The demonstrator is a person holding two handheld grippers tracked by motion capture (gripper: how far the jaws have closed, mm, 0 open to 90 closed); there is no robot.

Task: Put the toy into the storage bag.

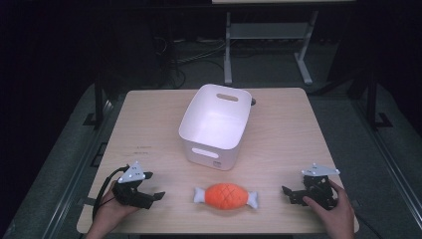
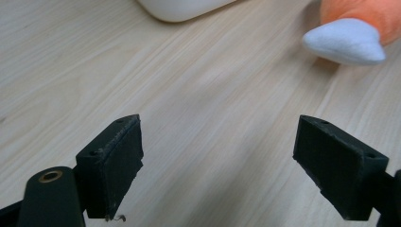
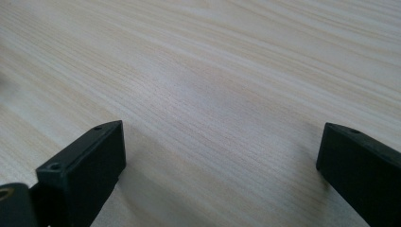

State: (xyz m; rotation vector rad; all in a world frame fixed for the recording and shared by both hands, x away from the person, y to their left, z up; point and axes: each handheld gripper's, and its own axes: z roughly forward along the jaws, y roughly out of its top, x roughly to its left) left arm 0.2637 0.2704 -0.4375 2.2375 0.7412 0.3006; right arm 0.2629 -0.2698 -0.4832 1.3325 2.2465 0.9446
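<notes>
High view: the orange plush meat-on-bone toy (image 1: pixel 226 196) lay at lower centre of the bench (image 1: pixel 288 129), between the left hand-held gripper (image 1: pixel 155 196) and right hand-held gripper (image 1: pixel 287 191), below the white bin (image 1: pixel 215 125), judged its destination.

Left gripper view: jaws wide apart, empty; toy's white end (image 2: pixel 344 41) upper right.

Right gripper view: jaws wide apart, empty, over bare bench (image 3: pixel 213 80).

Layout around the bin on the table

The bin (image 1: pixel 215 127) stood at the middle of the table (image 1: pixel 278 124). The toy (image 1: pixel 226 196) lay before the bin, near the table's front edge and apart from the bin. The left gripper (image 1: pixel 158 195) rested before and left of the bin, just left of the toy; the right gripper (image 1: pixel 286 190) rested before and right of the bin, right of the toy.
</notes>
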